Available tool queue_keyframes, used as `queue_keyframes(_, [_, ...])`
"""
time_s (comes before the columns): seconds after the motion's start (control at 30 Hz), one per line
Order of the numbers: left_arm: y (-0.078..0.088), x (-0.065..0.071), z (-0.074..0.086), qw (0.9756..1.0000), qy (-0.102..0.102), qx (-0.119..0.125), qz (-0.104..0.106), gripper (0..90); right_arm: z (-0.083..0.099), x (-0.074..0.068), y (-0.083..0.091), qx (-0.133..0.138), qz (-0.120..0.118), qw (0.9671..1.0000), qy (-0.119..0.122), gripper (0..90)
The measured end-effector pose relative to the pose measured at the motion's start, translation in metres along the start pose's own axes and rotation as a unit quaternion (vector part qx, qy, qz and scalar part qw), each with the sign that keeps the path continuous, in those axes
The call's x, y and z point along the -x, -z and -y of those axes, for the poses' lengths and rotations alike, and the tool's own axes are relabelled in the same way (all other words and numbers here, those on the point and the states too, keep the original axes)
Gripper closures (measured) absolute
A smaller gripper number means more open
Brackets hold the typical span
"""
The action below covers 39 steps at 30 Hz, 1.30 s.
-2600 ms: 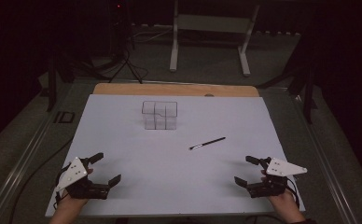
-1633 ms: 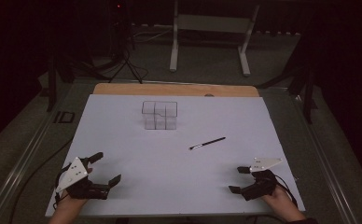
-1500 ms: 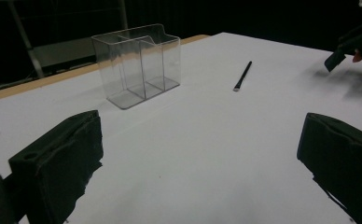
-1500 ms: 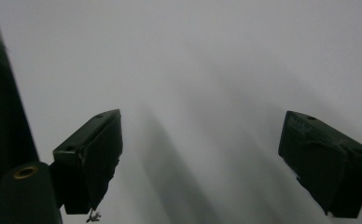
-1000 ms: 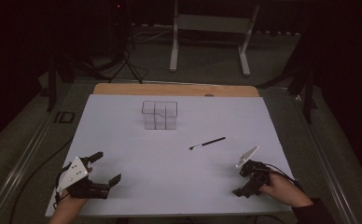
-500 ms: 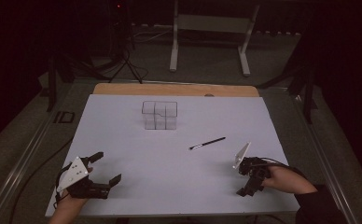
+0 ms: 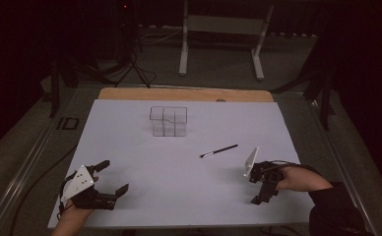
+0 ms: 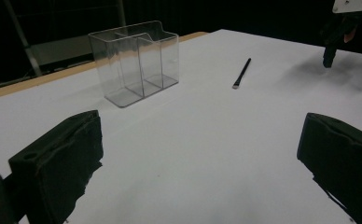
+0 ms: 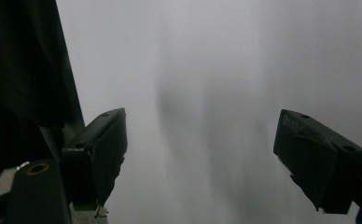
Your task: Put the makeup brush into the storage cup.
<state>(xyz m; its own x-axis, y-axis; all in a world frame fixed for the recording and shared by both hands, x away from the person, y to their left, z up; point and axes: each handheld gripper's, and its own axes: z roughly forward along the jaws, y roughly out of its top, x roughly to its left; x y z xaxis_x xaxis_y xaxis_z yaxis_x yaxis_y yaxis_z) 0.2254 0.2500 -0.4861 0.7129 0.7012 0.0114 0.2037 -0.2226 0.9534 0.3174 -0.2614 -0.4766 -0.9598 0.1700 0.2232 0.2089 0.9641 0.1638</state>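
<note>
A white sheet (image 7: 179, 172) covers the table (image 7: 184, 94), leaving its far edge bare; a clear divided box (image 7: 168, 121) stands toward that edge; a small black brush (image 7: 219, 151) lies right of centre.

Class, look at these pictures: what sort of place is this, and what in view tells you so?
Probably a recording studio or lab for handling tasks, not a home. A white-covered table stands in a dark room with stands behind it, bearing a clear organizer and a small brush.

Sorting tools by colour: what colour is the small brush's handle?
Black, with a pale tip; the brush shows best in the left gripper view.
</note>
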Motion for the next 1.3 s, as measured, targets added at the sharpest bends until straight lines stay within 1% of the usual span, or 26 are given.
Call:
queue_keyframes(0.03, [0.0,0.0,0.0,1.0,0.0,0.0,0.0,1.2,-0.001,0.001,0.001,-0.003,0.001,1.0,0.004,17.5])
queue_keyframes(0.07, [0.0,0.0,0.0,1.0,0.0,0.0,0.001,1.2,-0.001,0.001,0.002,-0.001,0.007,0.9998,0.019,17.5])
queue_keyframes(0.1, [0.0,0.0,0.0,1.0,0.001,0.0,0.001,1.2,-0.001,0.001,0.002,0.005,0.016,0.9991,0.04,17.5])
queue_keyframes(0.13, [0.0,-0.001,0.0,1.0,0.001,0.0,0.002,1.2,-0.002,0.002,0.004,0.009,0.015,0.9988,0.046,17.5])
queue_keyframes(0.17, [0.0,-0.001,0.0,1.0,0.002,0.001,0.002,1.2,-0.002,0.003,0.005,0.017,0.01,0.9987,0.047,17.5])
queue_keyframes(0.2, [0.0,-0.001,0.0,1.0,0.002,0.0,0.002,1.2,-0.003,0.005,0.007,0.023,0.012,0.9981,0.057,17.5])
queue_keyframes(0.27, [0.0,-0.001,0.001,1.0,0.003,0.0,0.002,1.2,-0.004,0.006,0.01,0.017,0.011,0.9969,0.077,17.6])
queue_keyframes(0.3, [0.0,-0.001,0.001,1.0,0.004,0.0,0.003,1.2,-0.005,0.007,0.011,0.013,0.018,0.9957,0.09,17.5])
queue_keyframes(0.33, [0.0,-0.001,0.001,1.0,0.003,0.0,0.003,1.2,-0.006,0.007,0.011,0.008,0.029,0.9936,0.109,17.2])
queue_keyframes(0.43, [0.0,-0.001,0.001,1.0,0.003,0.0,0.002,1.2,-0.009,0.007,0.01,-0.015,0.034,0.988,0.15,17.0])
queue_keyframes(0.47, [0.0,-0.001,0.001,1.0,0.003,0.0,0.002,1.2,-0.01,0.006,0.009,-0.024,0.04,0.9848,0.167,17.0])
queue_keyframes(0.5, [0.0,-0.001,0.001,1.0,0.004,0.0,0.002,1.2,-0.011,0.006,0.008,-0.028,0.041,0.9825,0.179,17.0])
queue_keyframes(0.53, [0.0,-0.001,0.001,1.0,0.004,0.0,0.002,1.2,-0.012,0.008,0.007,-0.029,0.032,0.9833,0.177,17.1])
queue_keyframes(0.57, [0.0,-0.001,0.001,1.0,0.004,0.0,0.002,1.2,-0.013,0.008,0.006,-0.029,0.027,0.9825,0.182,17.3])
queue_keyframes(0.6, [0.0,-0.001,0.001,1.0,0.004,-0.001,0.003,1.2,-0.014,0.008,0.005,-0.025,0.027,0.9804,0.194,17.4])
queue_keyframes(0.63, [0.0,-0.001,0.001,1.0,0.004,-0.001,0.003,1.2,-0.014,0.009,0.005,-0.019,0.018,0.9811,0.192,17.4])
queue_keyframes(0.67, [0.0,-0.001,0.001,1.0,0.003,-0.001,0.003,1.2,-0.014,0.01,0.004,-0.02,0.013,0.9816,0.189,17.4])
queue_keyframes(0.7, [0.0,-0.001,0.001,1.0,0.004,-0.001,0.003,1.2,-0.014,0.01,0.004,-0.021,0.012,0.9804,0.196,17.5])
queue_keyframes(0.77, [0.0,-0.001,0.001,1.0,0.004,-0.001,0.003,1.2,-0.015,0.012,0.002,-0.024,0.005,0.9791,0.202,17.4])
queue_keyframes(0.87, [-0.001,-0.001,0.001,1.0,0.003,-0.003,0.004,1.2,-0.016,0.014,0.001,-0.033,0.003,0.9775,0.208,17.6])
queue_keyframes(0.97, [-0.001,-0.001,0.001,1.0,0.003,-0.004,0.005,1.2,-0.019,0.015,0.0,-0.042,0.0,0.9778,0.206,16.9])
queue_keyframes(1.03, [-0.001,-0.001,0.001,1.0,0.003,-0.004,0.005,1.2,-0.021,0.016,0.001,-0.048,0.002,0.9767,0.209,16.7])
queue_keyframes(1.17, [-0.001,-0.001,0.001,1.0,0.004,-0.003,0.006,1.2,-0.025,0.018,0.004,-0.052,0.001,0.975,0.216,16.3])
queue_keyframes(1.2, [-0.001,-0.001,0.001,1.0,0.004,-0.003,0.006,1.2,-0.026,0.018,0.004,-0.053,0.0,0.9753,0.214,16.5])
queue_keyframes(1.27, [-0.001,-0.001,0.002,1.0,0.004,-0.003,0.007,1.1,-0.028,0.02,0.005,-0.056,0.003,0.974,0.219,16.9])
queue_keyframes(1.3, [-0.001,-0.001,0.002,1.0,0.004,-0.003,0.007,1.2,-0.029,0.02,0.006,-0.056,0.003,0.9739,0.22,16.9])
